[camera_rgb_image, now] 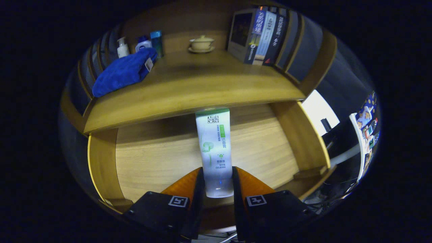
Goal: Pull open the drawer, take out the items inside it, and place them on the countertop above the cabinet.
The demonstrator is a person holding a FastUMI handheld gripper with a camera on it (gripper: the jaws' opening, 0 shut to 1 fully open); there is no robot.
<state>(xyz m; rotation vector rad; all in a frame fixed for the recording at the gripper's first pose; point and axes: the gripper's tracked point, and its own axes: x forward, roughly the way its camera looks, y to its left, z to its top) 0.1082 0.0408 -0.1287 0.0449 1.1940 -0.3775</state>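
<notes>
got my fingers (217,182) pinching the tube's (214,145) cap end; it points straight ahead, its far end just under the desk (189,91) edge

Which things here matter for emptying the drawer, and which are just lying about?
Job: white tube clamped in the gripper, open drawer, countertop.
Lying about: blue towel, bottles, lidded cup, books.
</notes>
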